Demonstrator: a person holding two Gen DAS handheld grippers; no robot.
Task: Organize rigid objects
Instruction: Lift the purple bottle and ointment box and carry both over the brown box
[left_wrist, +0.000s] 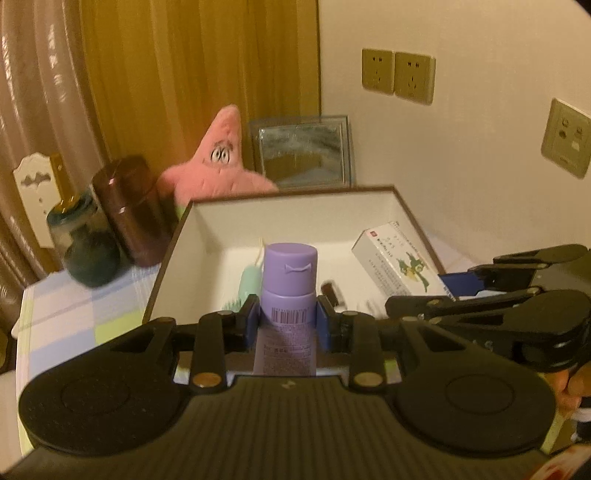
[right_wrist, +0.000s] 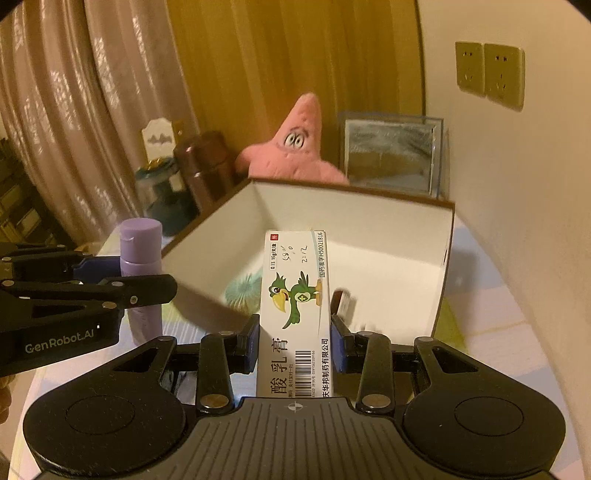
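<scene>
Care is being called for at this step, since two items are being carried at once toward the white open box (right_wrist: 388, 258) standing on the checked surface (left_wrist: 66, 321). The left hand-held gripper (left_wrist: 288, 321) is clamped on the purple tube (left_wrist: 289, 280), its blue pads pressing the body just below the cap, with the cap end being held out in front, near the box's near edge. The right hand-held gripper (right_wrist: 295, 339) is clamped on the ointment carton (right_wrist: 295, 306), which is being gripped across its width and is jutting forward over the near wall of the box. Inside the box a pale green comb-like item (right_wrist: 242, 288) and a small dark stick (right_wrist: 341, 299) are already lying, so, as a judgement, each load is best being lowered onto bare floor of the box, away from those two. The two tools are being held close side by side; some spacing should be kept so that neither is knocked, and the jaws parted only once each item is resting low.
</scene>
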